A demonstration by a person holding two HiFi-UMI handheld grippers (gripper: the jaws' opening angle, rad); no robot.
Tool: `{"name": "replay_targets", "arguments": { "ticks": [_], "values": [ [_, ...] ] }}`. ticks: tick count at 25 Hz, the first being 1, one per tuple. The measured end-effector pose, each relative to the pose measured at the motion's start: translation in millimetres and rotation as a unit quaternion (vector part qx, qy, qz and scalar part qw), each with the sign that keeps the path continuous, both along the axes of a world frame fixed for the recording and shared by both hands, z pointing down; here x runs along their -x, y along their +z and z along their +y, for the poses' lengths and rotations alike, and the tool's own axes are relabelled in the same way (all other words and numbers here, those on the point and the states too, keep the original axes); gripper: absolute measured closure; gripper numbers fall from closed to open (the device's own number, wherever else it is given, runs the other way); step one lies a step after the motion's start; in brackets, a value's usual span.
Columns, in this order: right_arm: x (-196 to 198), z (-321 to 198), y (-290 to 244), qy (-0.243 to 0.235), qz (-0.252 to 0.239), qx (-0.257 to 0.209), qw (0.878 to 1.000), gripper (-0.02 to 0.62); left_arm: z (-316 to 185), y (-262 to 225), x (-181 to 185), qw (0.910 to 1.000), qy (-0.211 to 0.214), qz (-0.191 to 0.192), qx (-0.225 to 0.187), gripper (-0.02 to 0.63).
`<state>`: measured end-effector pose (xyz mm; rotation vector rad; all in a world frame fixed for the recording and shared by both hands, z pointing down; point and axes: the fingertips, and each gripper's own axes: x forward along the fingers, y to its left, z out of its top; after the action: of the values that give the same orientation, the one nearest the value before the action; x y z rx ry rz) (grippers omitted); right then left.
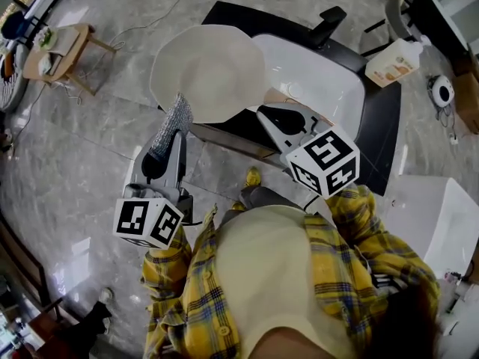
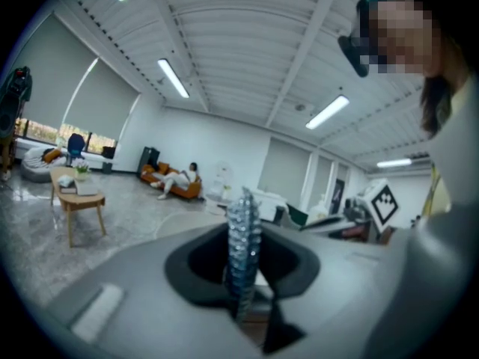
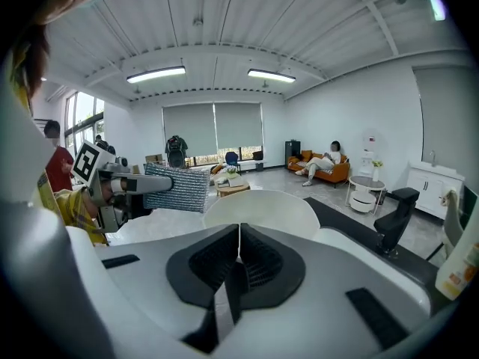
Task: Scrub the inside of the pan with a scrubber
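Note:
A white round pan (image 1: 209,72) is held up over the near left edge of the sink, its face toward me. My right gripper (image 1: 271,112) is shut on its right rim; in the right gripper view the thin white rim runs between the closed jaws of the right gripper (image 3: 239,249), with the pan (image 3: 262,206) beyond. My left gripper (image 1: 166,137) is shut on a silver mesh scrubber (image 1: 174,117), which nearly meets the pan's lower left edge. The left gripper view shows the scrubber (image 2: 243,241) edge-on, and the right gripper view shows the scrubber (image 3: 177,188) flat.
A white sink basin (image 1: 329,81) sits in a black counter (image 1: 382,118), with a black faucet (image 1: 329,22) behind. A soap bottle (image 1: 393,62) stands at the far right. A wooden side table (image 1: 63,51) is at the far left and a white cabinet (image 1: 434,208) on the right.

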<state>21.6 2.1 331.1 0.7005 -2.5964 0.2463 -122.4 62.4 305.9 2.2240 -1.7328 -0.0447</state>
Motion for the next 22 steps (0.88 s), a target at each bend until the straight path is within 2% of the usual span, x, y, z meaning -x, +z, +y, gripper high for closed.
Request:
{"name": "replay_targets", "arguments": {
  "ticks": [5, 13, 22],
  "values": [
    [-11, -33, 2, -0.006, 0.007, -0.007, 1.0, 0.581, -37, 0, -6, 0.9997, -0.005, -0.022, 0.005, 0.532],
    [-20, -58, 9, -0.012, 0.011, -0.009, 1.0, 0.581, -83, 5, -11, 0.9989, -0.014, -0.04, 0.02, 0.532],
    [-25, -79, 24, 0.018, 0.035, 0.002, 0.999, 0.58, -132, 16, -14, 0.9978, 0.024, -0.05, 0.035, 0.532]
  ]
}}
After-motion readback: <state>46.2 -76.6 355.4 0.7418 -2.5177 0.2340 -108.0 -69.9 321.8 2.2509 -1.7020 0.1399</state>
